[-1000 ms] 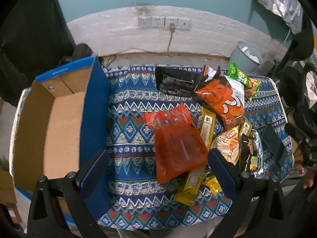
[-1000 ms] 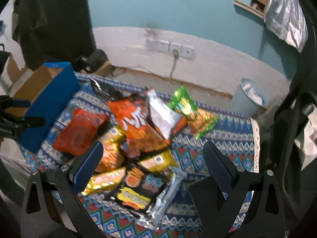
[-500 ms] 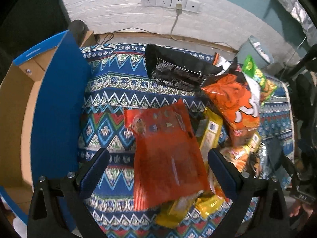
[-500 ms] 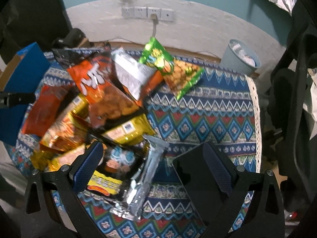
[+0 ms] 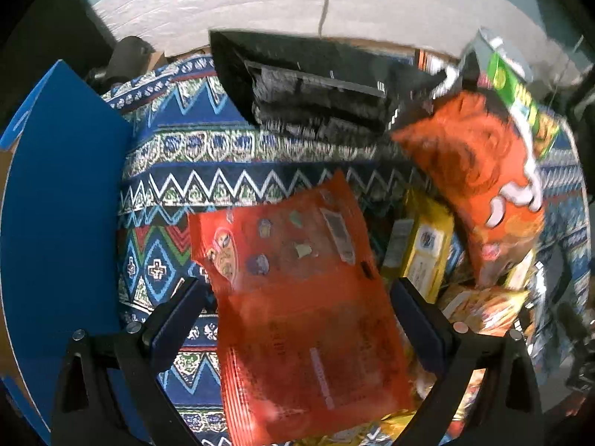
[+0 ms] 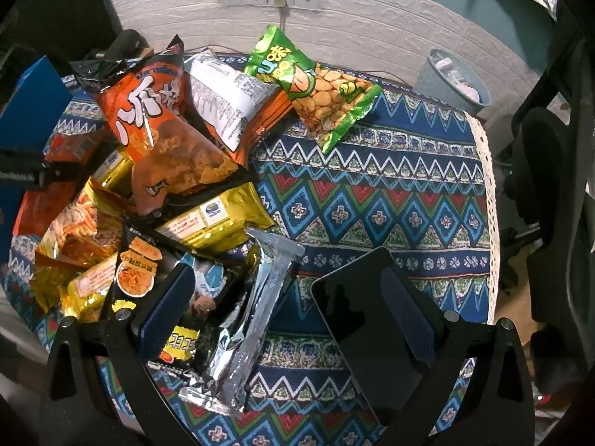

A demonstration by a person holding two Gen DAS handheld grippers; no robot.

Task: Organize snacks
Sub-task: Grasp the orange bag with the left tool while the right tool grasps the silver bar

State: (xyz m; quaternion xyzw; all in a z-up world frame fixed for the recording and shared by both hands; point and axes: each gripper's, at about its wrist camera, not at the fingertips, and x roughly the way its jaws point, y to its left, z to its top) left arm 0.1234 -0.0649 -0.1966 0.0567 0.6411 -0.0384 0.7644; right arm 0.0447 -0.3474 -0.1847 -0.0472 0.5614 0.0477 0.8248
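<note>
Left wrist view. A patterned cloth (image 5: 208,148) covers the bench. A blue-sided cardboard box (image 5: 63,200) stands at the left edge. A black packet (image 5: 316,85) lies at the far side, with an orange chip bag (image 5: 479,171), a green peanut bag (image 5: 520,96) and a yellow packet (image 5: 427,252) heaped to the right. The left claw (image 5: 297,319) is spread wide, its 2 blue pads flanking a red-orange snack packet (image 5: 305,308) that lies flat between them; contact with the pads cannot be told, and nothing is gripped. Compared with 0.5 s earlier, the packet fills more of the view and the box interior has slid out of sight.

Right wrist view. The snack heap occupies the left half of the bench: the orange chip bag (image 6: 163,130), a white-backed packet (image 6: 227,104), the green peanut bag (image 6: 316,85) and gold packets (image 6: 212,219). A silver-edged packet (image 6: 241,330) lies between the pads, overlapped by the left pad. A dark tablet (image 6: 364,319) lies under the right pad. A wastebasket (image 6: 453,78) stands beyond the bench. The right claw (image 6: 290,316) is released and wide, holding nothing. The heap sits nearer than 0.5 s earlier.
</note>
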